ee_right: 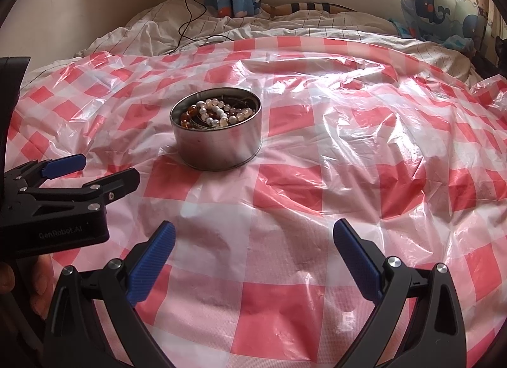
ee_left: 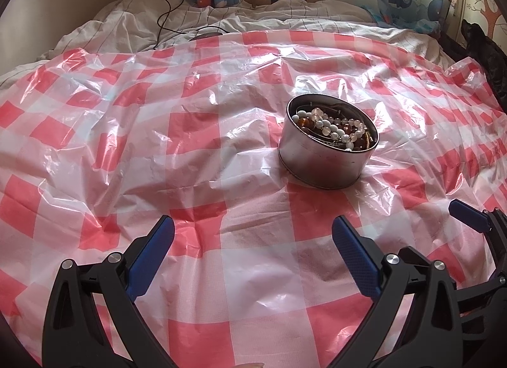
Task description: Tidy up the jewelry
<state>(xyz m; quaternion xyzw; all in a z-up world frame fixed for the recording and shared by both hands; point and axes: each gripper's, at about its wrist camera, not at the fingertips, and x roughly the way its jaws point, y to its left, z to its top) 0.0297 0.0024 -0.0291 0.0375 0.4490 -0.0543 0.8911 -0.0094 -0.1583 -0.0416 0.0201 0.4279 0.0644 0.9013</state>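
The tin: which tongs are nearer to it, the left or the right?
The left tongs: their tips reach closer to the tin; the right tongs sit farther back.

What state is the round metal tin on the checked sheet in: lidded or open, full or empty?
Open and fairly full. The tin stands upright without a lid, and bead strands, white and amber, lie heaped inside near its rim.

checked sheet (ee_left: 177,152) (crinkled), whale curtains (ee_right: 443,6), cable (ee_right: 187,6)

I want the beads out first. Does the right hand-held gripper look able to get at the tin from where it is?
Probably yes. The right hand-held gripper is open, and only bare checked plastic sheet lies between it and the open-topped tin. The left hand-held gripper sits off to the side, not across the path.
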